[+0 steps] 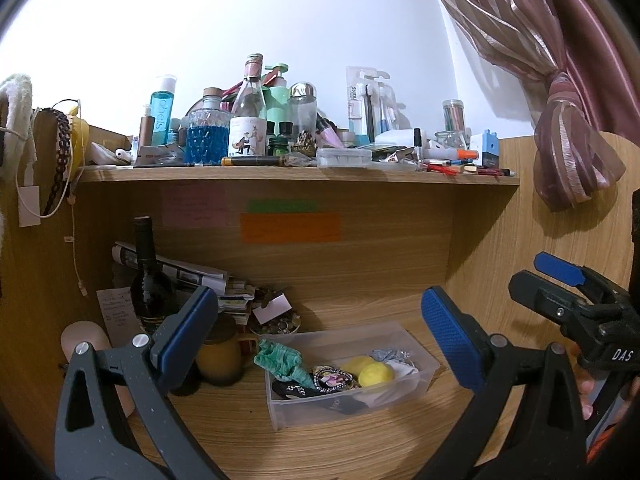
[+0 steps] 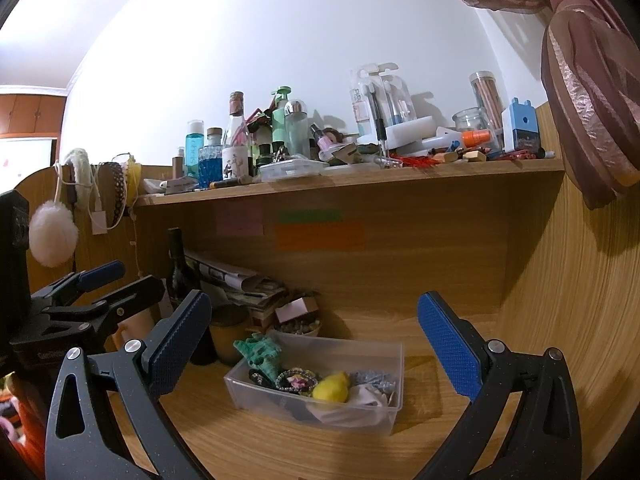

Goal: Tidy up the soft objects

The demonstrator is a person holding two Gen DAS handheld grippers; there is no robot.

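Mostly done, I'd say — the clear plastic bin (image 1: 424,376) on the desk (image 1: 360,452) already holds the soft stuff: yellow pom-poms (image 1: 376,374), a white cloth (image 2: 364,396), dark beaded hair ties (image 1: 320,384). The teal scrunchie (image 1: 280,358) hangs over the bin's left rim — likely the last thing to tuck in. My left gripper (image 1: 320,336) and right gripper (image 2: 314,340) both hang spread wide, holding nothing, short of the bin.

Home bedroom, desk nook in wood laminate. Shelf (image 1: 296,174) at 12 o'clock is crammed with toiletries: mouthwash bottle (image 1: 162,110), pump lotion bottle (image 1: 280,98), packaged toothbrushes (image 1: 366,100). Tied-back pink curtain (image 1: 572,120) at 2 o'clock, headbands (image 1: 60,152) hanging at 9, sticky notes (image 1: 290,227) on the back panel, wine bottle (image 1: 148,276) below.
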